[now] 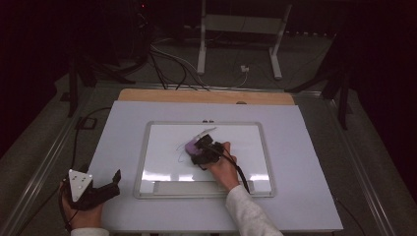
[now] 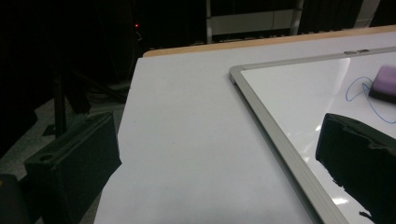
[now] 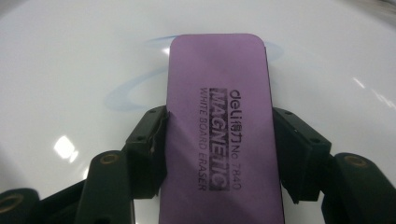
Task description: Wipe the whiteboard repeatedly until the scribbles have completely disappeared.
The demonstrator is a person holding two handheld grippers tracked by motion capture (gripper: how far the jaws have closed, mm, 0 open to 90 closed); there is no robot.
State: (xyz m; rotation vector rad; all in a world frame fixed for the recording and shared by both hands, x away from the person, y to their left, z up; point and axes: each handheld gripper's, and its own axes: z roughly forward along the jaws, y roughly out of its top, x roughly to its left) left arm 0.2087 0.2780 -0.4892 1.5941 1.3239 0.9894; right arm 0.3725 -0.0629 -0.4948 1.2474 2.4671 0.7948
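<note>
A purple whiteboard eraser (image 3: 219,126) is clamped between the two black jaws of my right gripper (image 3: 219,140), flat against the whiteboard (image 3: 70,70). From above, the right gripper (image 1: 199,149) sits mid-board with the eraser (image 1: 191,146) sticking out on its left side. Blue pen strokes (image 3: 126,91) curve on the board around the eraser's far end. My left gripper (image 1: 105,189) rests at the table's front left corner, jaws wide apart with nothing between them. In the left gripper view, the eraser (image 2: 384,81) and a blue loop (image 2: 357,91) appear at the far right.
The whiteboard (image 1: 147,147) lies on a white tabletop (image 1: 295,157) with a wooden strip (image 1: 206,96) at the back. Behind the table are white stand legs (image 1: 201,44) and floor cables (image 1: 172,64). A cable (image 1: 238,169) trails from the right gripper.
</note>
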